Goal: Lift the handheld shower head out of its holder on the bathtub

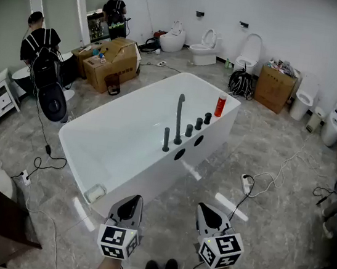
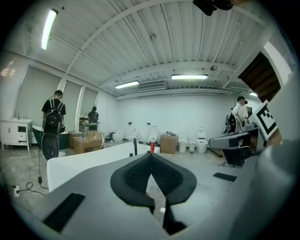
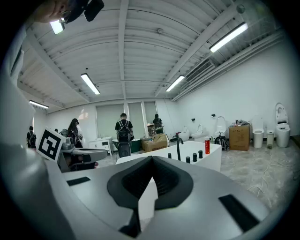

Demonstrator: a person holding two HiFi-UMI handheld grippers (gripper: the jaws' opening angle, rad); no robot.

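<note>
**A:** so where are we with this one? Doesn't look like much is going on

**B:** nah, nothing's begun. Both claws hang low, right in front of the person and well apart from the bathtub (image 1: 149, 181). The left gripper (image 1: 134, 200) has its jaws pressed together with nothing in them. The right gripper (image 1: 205, 210) is the same deal, pads meeting at the tip, empty

**A:** and the thing we're after?

**B:** sitting in its holder, I reckon, though I can't make out the holder itself. There's a row of dark fittings along the tub rim on the side facing us. The short upright stick at the near end looks like the handheld shower head (image 1: 166, 139). It's just beside the tall curved spout (image 1: 179, 117), then come three knobs (image 1: 198, 123) and a red bottle (image 1: 220, 105) further along. No hose I can see from here

**A:** how would you go at it then

**B:** step up to the tub first, minding the power strip (image 1: 247, 184) and its cable on the floor. Open one claw before it gets there. Come in roughly level, jaws either side of the stick near its top, clear of the spout. Close firmly, then pull straight up along the stick's own line so it doesn't bind. Tilting early is what I'd worry about, plus that smooth dark finish looks slippery
</note>
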